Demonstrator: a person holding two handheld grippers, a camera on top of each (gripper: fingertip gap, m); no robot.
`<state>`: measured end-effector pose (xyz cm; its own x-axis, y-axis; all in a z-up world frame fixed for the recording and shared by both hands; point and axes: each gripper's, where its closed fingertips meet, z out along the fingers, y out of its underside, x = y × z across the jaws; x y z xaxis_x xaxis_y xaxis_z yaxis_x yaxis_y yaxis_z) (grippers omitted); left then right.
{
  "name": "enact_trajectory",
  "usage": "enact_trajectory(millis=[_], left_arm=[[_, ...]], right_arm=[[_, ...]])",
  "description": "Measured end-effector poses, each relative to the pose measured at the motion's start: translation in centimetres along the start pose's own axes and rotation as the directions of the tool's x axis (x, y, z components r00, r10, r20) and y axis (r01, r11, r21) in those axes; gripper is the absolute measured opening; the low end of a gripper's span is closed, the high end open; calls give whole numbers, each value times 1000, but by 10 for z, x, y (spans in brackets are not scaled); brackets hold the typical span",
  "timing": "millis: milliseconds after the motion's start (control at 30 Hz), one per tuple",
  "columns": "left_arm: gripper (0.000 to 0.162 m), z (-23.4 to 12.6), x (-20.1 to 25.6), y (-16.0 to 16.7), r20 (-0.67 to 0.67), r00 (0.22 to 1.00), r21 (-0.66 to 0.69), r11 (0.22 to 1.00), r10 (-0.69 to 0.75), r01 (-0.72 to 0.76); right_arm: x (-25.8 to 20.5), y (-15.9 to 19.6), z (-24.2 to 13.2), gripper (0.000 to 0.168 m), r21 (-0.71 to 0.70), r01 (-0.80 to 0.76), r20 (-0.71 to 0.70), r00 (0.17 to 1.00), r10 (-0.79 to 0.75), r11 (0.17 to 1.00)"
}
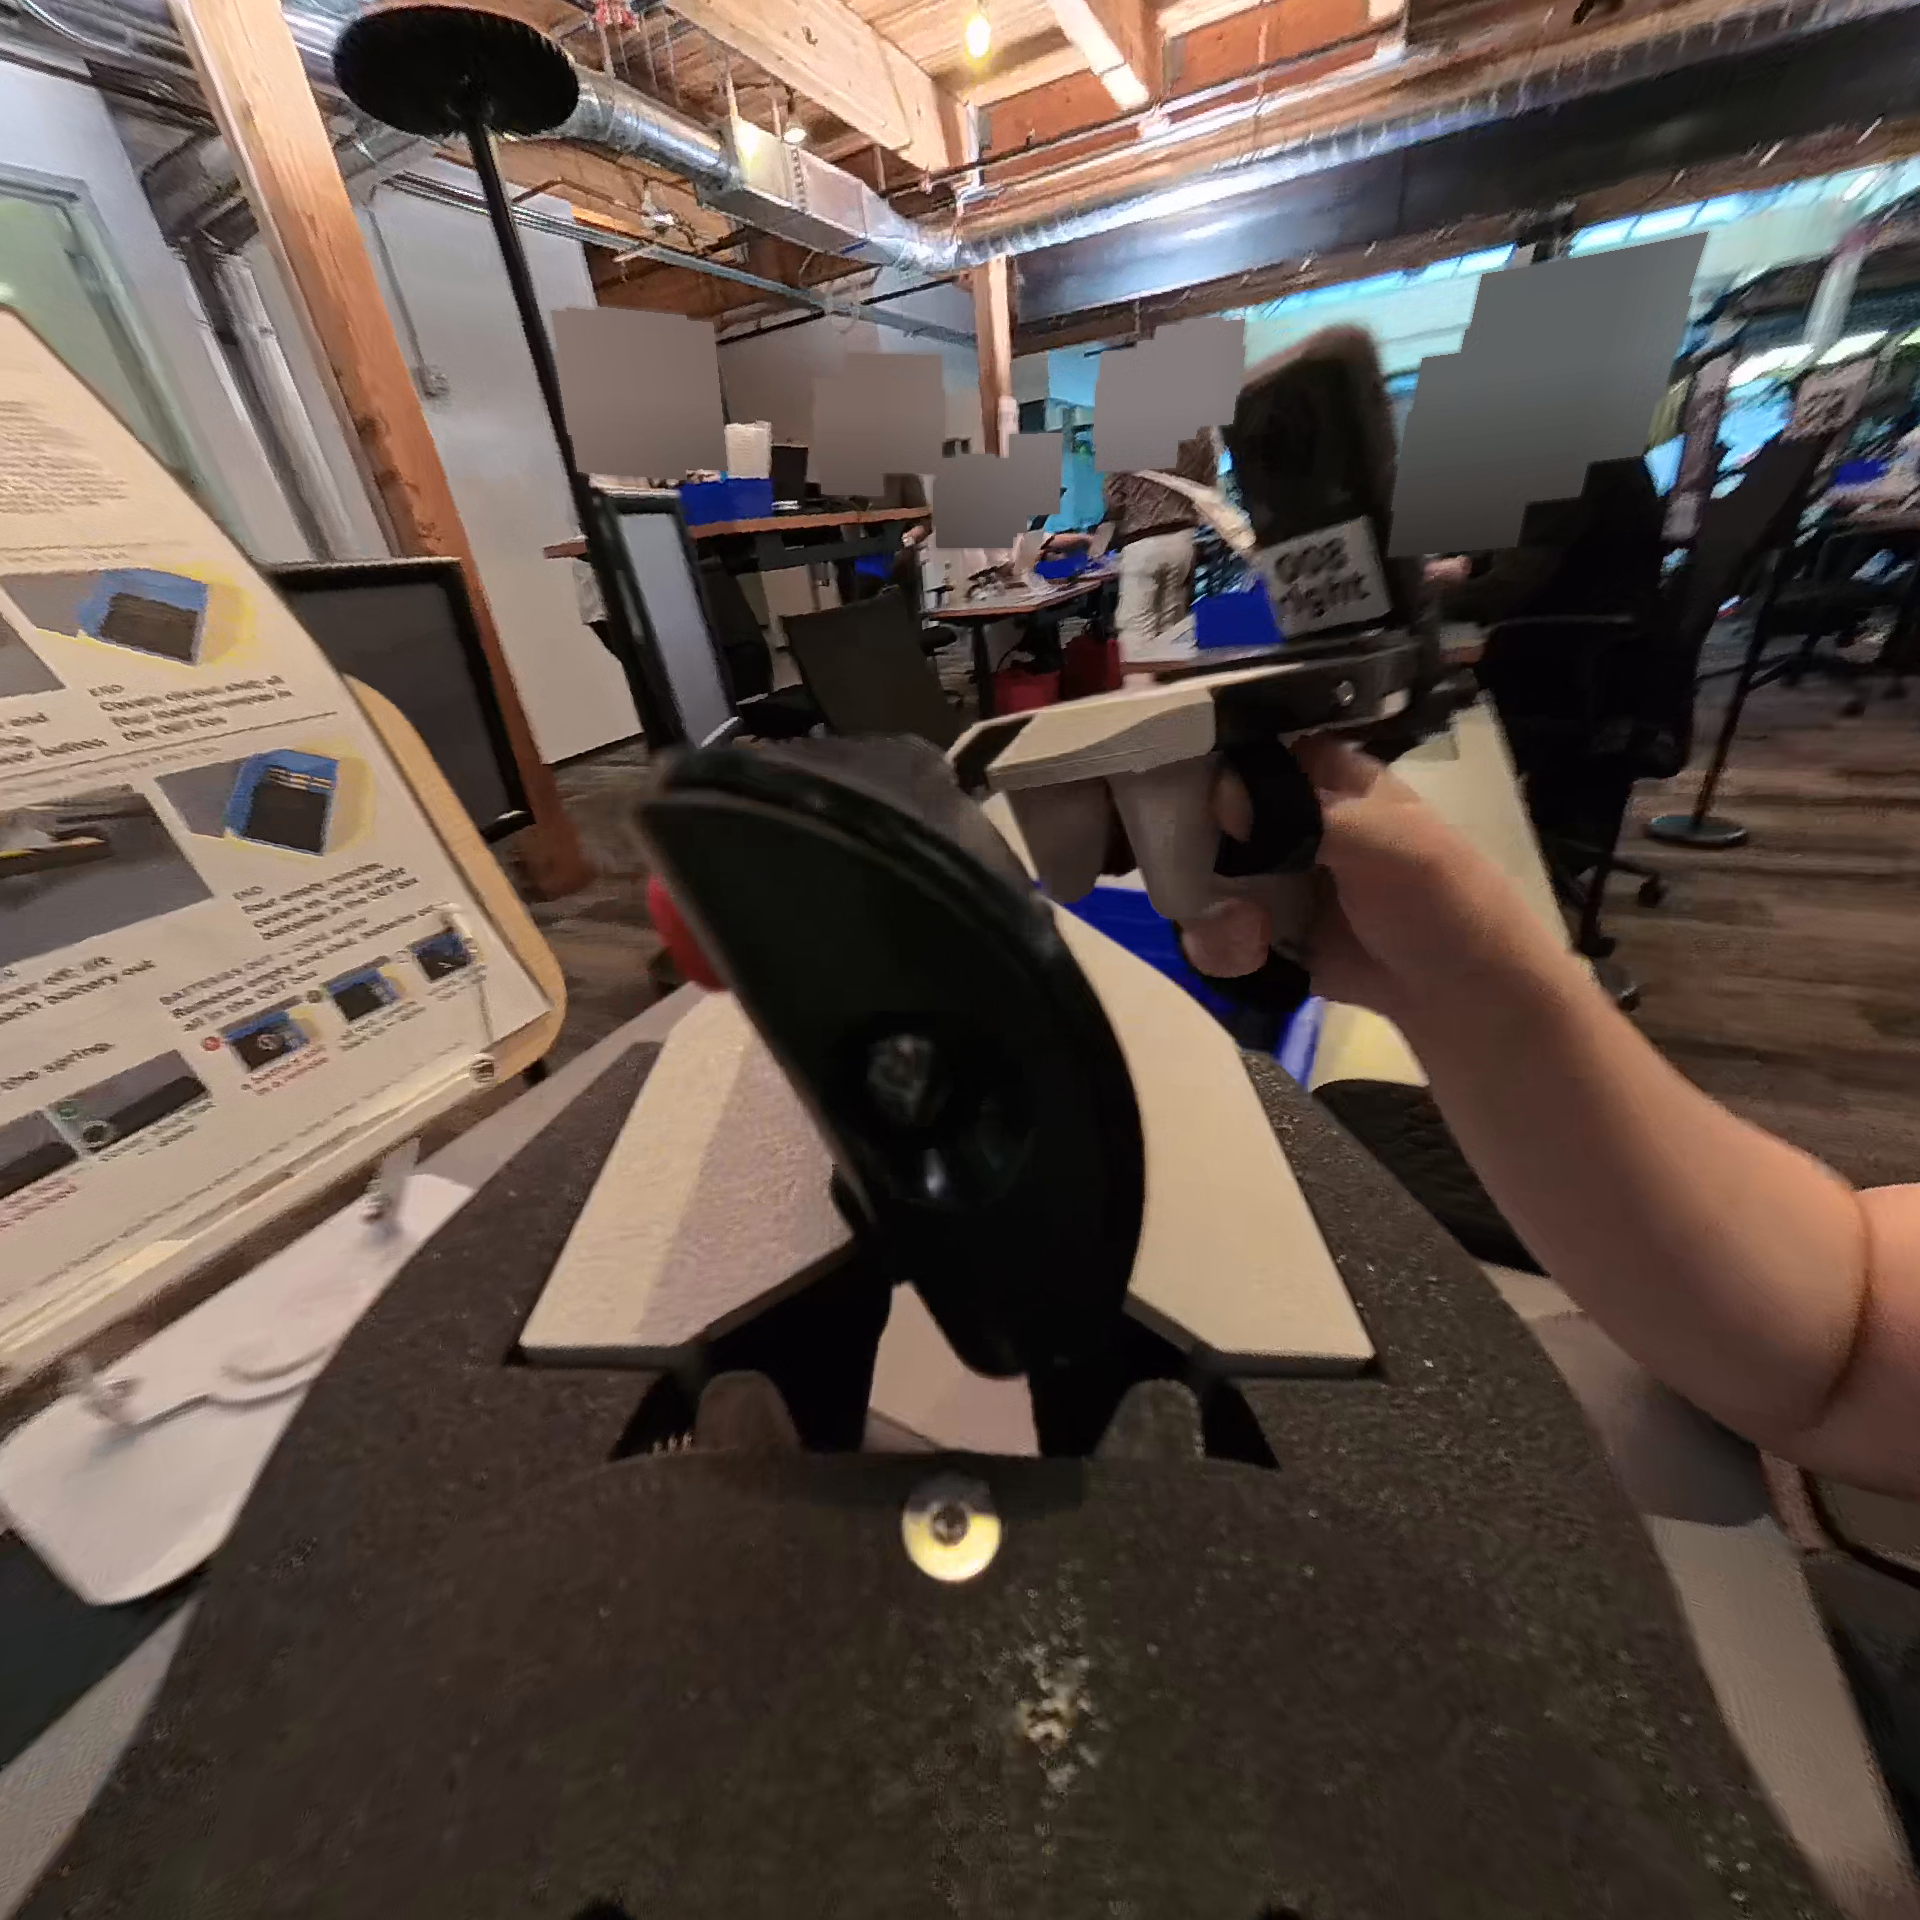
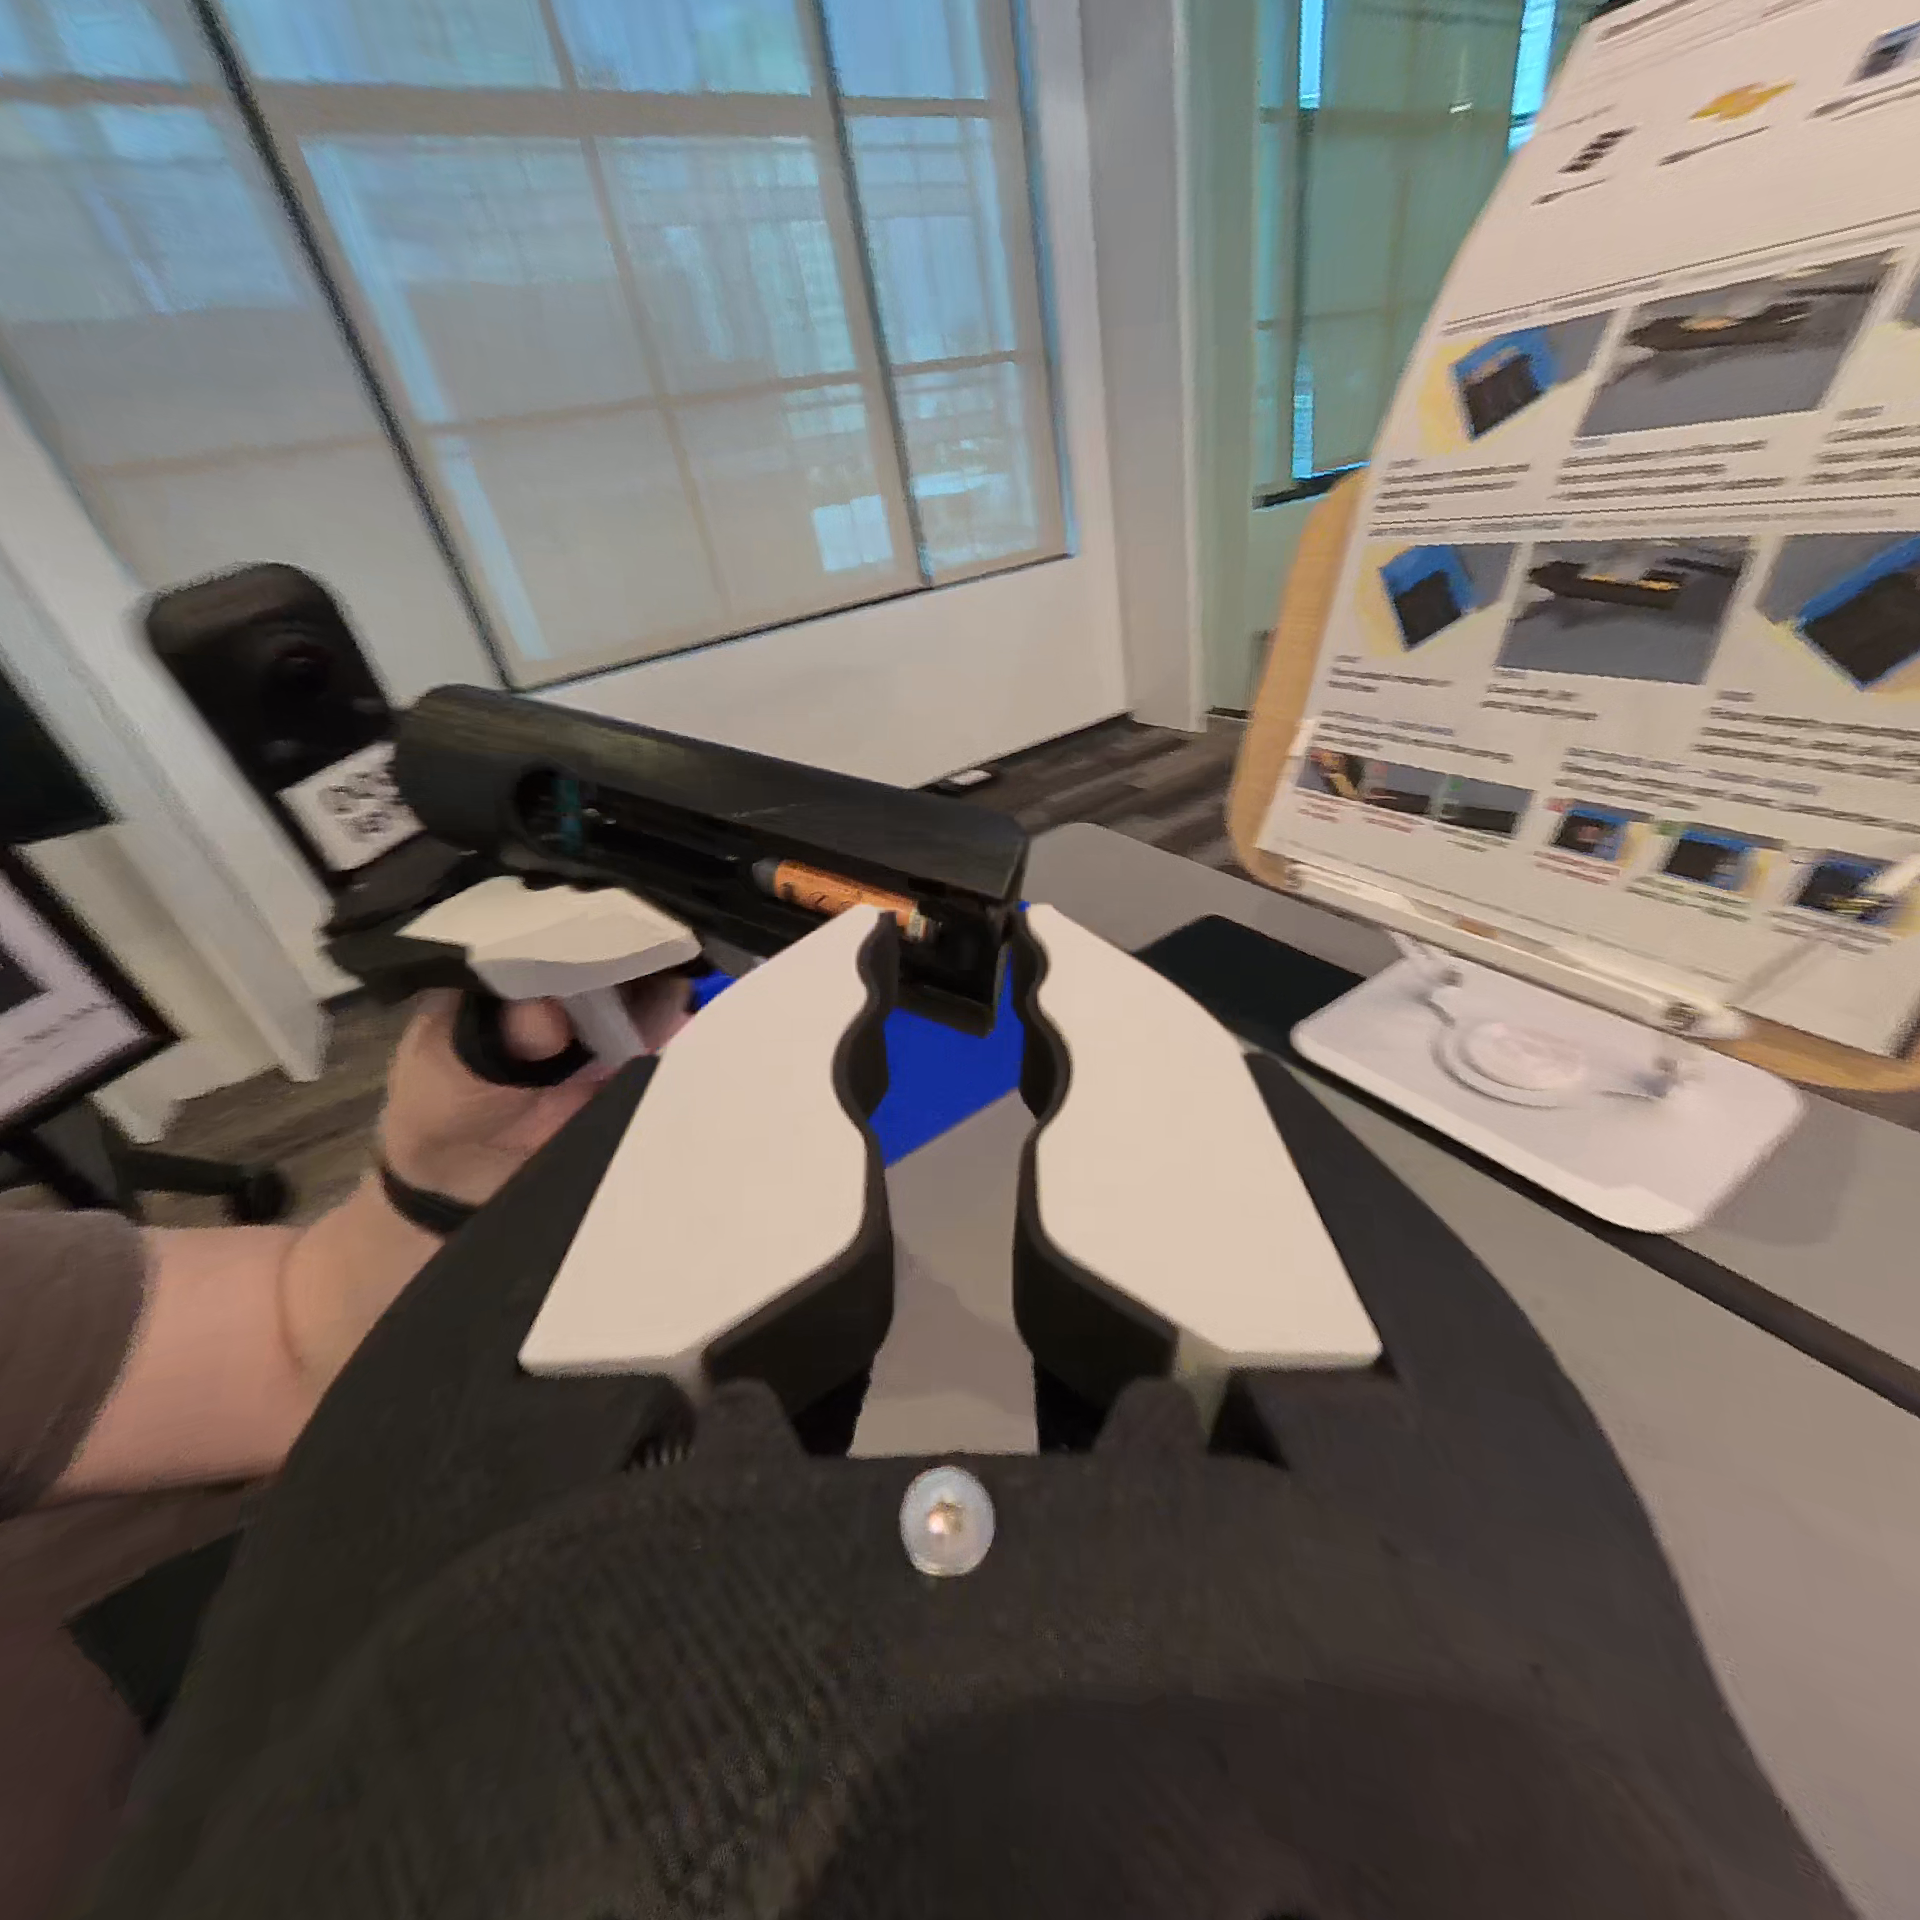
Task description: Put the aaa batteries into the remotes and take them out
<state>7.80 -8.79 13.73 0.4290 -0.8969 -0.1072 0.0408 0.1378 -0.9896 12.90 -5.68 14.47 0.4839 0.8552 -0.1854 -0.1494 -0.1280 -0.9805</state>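
The left hand-held gripper (image 1: pixel 914 1049) is clamped on the remote (image 2: pixel 717 821), held up in the air above the counter (image 2: pixel 1558 1455) with its battery bay open toward the right hand-held gripper (image 2: pixel 951 935). One orange battery (image 2: pixel 842 891) sits at the near end of the bay. The right one's fingers stand apart and hold nothing, their tips just at that battery.

The risk, as I see it: a pinch that catches only the battery's end could flick it out, and it would drop to the counter or into the blue bin (image 2: pixel 935 1070) below. A hard push could also twist the remote in the left grip.
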Motion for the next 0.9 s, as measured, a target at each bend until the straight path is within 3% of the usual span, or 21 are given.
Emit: enact_trajectory(millis=[133,400,467,567,900], left_arm=[[19,-4,1,-6,-78,993,40,995,-91,94],[19,-1,6,-4,-88,996,29,999,-26,29],[19,-1,9,-3,-106,994,20,1000,-16,19],[19,-1,14,-2,-140,990,12,1000,-19,21],[19,3,11,5,-59,993,-40,994,101,-104]], right_arm=[[-9,-2,-5,21,-7,-132,164,978,132,991],[-3,9,-2,33,-72,-116,108,987,123,991],[-6,10,-1,36,-78,-156,155,974,167,985],[-17,8,-3,25,-92,-204,247,943,221,975],[-4,18,-2,27,-144,-124,72,988,135,982]])
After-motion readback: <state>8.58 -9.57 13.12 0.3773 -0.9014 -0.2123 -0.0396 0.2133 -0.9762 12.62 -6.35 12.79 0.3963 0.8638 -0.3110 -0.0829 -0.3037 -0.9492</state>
